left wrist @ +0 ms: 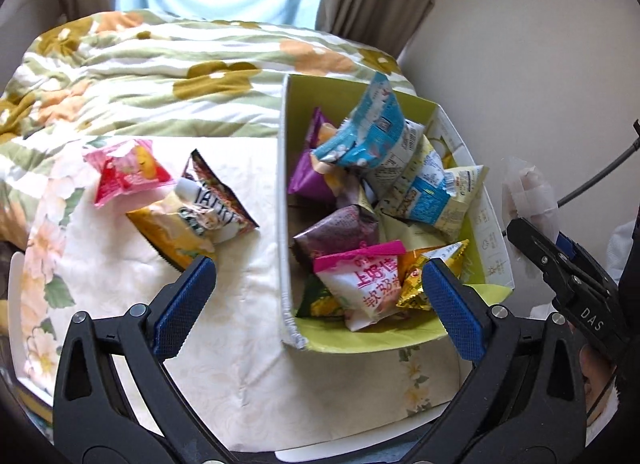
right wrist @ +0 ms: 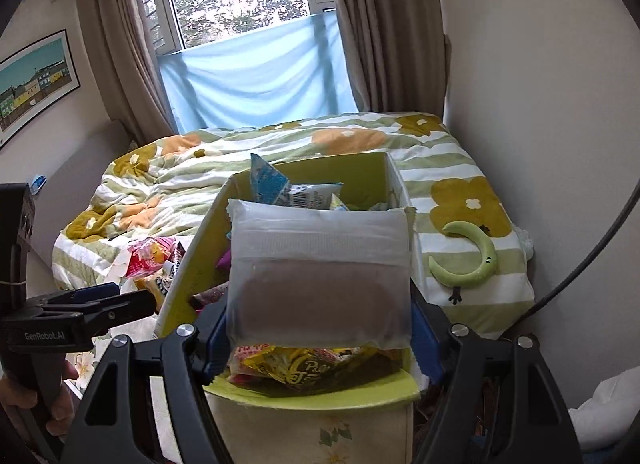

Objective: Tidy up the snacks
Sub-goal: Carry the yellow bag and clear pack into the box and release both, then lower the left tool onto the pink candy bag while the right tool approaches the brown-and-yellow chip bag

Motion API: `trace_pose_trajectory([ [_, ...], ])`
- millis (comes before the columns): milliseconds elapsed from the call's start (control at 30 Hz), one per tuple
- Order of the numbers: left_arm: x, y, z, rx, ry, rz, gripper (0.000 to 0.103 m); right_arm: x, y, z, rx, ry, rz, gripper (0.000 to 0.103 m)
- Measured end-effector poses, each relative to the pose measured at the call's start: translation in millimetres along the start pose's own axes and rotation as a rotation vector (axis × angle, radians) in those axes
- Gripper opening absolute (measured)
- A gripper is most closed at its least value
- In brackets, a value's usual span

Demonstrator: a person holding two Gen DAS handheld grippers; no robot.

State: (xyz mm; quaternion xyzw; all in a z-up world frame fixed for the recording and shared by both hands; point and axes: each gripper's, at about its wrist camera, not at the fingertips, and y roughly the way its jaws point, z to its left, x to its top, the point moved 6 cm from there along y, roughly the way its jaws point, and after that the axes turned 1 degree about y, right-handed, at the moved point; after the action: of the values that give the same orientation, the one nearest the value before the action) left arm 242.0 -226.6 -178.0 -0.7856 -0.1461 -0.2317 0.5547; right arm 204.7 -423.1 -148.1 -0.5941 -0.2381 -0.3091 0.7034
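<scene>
A cardboard box with a green lining [left wrist: 285, 200] stands on a floral-cloth table and holds several snack packets, a pink-and-white one [left wrist: 370, 288] nearest me. My left gripper [left wrist: 320, 300] hangs above the box's near end, open wide, with nothing pressed between its blue pads. Left of the box lie a pink-red packet [left wrist: 128, 172], a yellow packet [left wrist: 176, 236] and a dark packet [left wrist: 218, 200]. My right gripper [right wrist: 320, 338] is shut on a frosted translucent packet [right wrist: 320, 276], held upright over the box [right wrist: 188, 264]. The left gripper [right wrist: 120, 298] also shows at the left edge of the right wrist view.
Behind the table is a bed with a green-striped flowered quilt [left wrist: 168, 64]. On the quilt lies a green crescent-shaped thing [right wrist: 472, 260]. A wall stands close to the box's right. Curtains and a window are at the back. A black cable [right wrist: 592, 256] runs at the right.
</scene>
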Motion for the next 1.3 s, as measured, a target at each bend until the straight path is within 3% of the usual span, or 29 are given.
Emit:
trace_pose_trajectory([
  [300,4,-21,25,0.104,-0.017,-0.053,0.102,13,51,17,0.047,-0.025,0.079,0.073],
  [367,1,-21,27,0.12,-0.011,-0.054,0.102,9,62,13,0.039,-0.024,0.112,0.077],
  [433,-3,-21,28,0.137,-0.006,-0.052,0.102,4,62,9,0.038,-0.017,0.111,0.093],
  [467,-6,-20,29,0.142,-0.006,-0.049,0.102,0,59,7,0.04,-0.018,0.107,0.096],
  [700,-20,-20,32,0.134,-0.022,-0.05,0.102,-23,42,-1,0.035,-0.029,0.102,0.096],
  [933,-18,-41,27,0.148,-0.008,-0.099,0.102,-16,21,1,0.033,-0.043,0.065,0.096],
  [1300,-30,-100,62,0.23,-0.053,-0.183,0.102,6,-4,52,0.14,-0.135,0.017,0.096],
])
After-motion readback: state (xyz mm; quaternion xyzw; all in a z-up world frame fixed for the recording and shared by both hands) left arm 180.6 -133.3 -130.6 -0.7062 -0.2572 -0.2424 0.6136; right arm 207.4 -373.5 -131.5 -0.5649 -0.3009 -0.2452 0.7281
